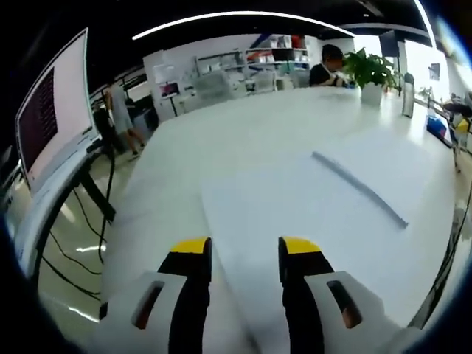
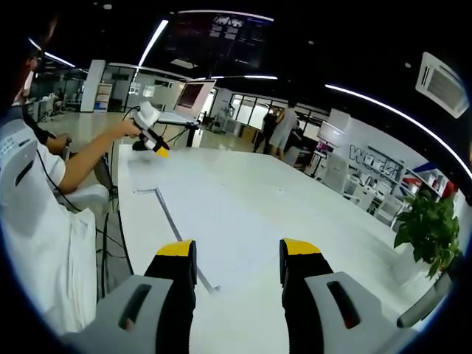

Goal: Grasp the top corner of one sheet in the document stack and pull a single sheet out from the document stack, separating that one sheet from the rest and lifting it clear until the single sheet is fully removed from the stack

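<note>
The document stack (image 1: 324, 221) is a pale white sheet area on the white table (image 1: 243, 140), with a grey strip (image 1: 359, 189) running across it. In the left gripper view my left gripper (image 1: 245, 246) stands open low over the stack's near part. The sheet's left edge runs down between the jaws, and I cannot tell whether they touch it. The right gripper view has my right gripper (image 2: 238, 248) open above the table (image 2: 258, 192), with nothing between its fingers. The grey strip (image 2: 177, 234) lies just left of it. The left gripper (image 2: 151, 136) is small at the table's far end, in a person's hand.
A monitor (image 1: 55, 110) on a stand sits left of the table. A potted plant (image 1: 369, 70) and a tall bottle (image 1: 408, 94) stand at the far end. The person's white sleeve (image 2: 37, 243) is at the left. People (image 2: 280, 129) stand behind, and the plant (image 2: 431, 228) is at right.
</note>
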Demonstrator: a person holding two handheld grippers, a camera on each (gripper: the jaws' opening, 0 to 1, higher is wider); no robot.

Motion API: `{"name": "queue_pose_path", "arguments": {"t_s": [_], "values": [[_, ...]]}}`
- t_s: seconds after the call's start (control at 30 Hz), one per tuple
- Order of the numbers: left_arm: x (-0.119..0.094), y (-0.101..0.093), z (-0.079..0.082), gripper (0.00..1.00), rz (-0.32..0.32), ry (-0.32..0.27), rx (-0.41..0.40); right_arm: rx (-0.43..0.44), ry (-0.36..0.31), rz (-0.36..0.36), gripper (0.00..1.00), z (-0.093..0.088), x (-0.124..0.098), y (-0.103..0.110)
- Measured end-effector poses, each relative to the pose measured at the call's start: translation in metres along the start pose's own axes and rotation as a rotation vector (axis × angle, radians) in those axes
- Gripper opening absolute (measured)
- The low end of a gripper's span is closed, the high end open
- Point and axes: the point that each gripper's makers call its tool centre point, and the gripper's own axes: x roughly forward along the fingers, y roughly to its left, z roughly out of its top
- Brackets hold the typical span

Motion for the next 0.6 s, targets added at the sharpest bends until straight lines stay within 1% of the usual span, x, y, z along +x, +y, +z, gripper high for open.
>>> {"name": "queue_pose_path", "arguments": {"t_s": [0.17, 0.4, 0.53, 0.6], "values": [[-0.006, 0.003, 0.006, 0.39, 0.009, -0.032, 0.010, -0.002, 0.000, 0.002, 0.45, 0.000, 0.000, 0.001], [-0.016, 0.000, 0.023, 0.40, -0.018, -0.120, -0.001, 0.000, -0.001, 0.000, 0.45, 0.000, 0.000, 0.001], [-0.019, -0.004, 0.029, 0.41, -0.030, -0.148, 0.002, -0.001, -0.003, 0.000, 0.45, 0.000, -0.001, 0.001], [-0.019, -0.006, 0.030, 0.41, -0.032, -0.156, 0.018, 0.000, -0.003, -0.001, 0.45, 0.000, -0.001, 0.001]]}}
